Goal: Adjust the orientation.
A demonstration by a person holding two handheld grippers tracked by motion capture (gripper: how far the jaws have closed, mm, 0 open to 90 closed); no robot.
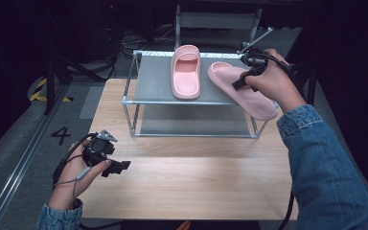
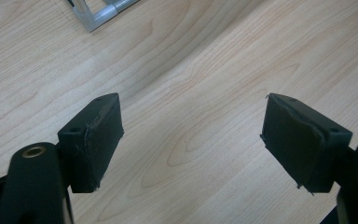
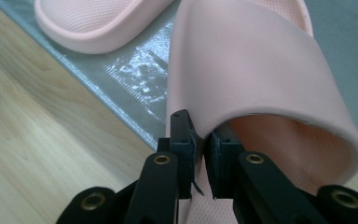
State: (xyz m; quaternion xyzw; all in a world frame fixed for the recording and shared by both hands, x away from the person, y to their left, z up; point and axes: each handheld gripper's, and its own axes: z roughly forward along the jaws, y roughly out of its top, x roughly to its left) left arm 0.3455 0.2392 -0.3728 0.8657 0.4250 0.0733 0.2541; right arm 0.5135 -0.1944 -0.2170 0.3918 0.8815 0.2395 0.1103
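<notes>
Right claw (image 3: 200,161) pinches one pink slipper's strap (image 3: 261,70) over the shelf (image 1: 153,84); left claw (image 2: 191,140) gapes empty.

Dark room — grey floor (image 1: 24,143) with yellow-black tape (image 1: 40,90), light wooden table (image 1: 187,182).

The right gripper (image 3: 198,154) has its two black fingers (image 3: 182,140) pinched together on the edge of the strap of a pink slipper (image 3: 251,70), one finger outside the strap and the other tucked under it. The strap arches up and away to the right, its textured footbed showing beneath. A second pink slipper (image 3: 98,21) lies near the top left on a grey shelf (image 3: 135,84) with a glossy surface. Below and left of the shelf's edge runs the light wooden table (image 3: 42,140).
</notes>
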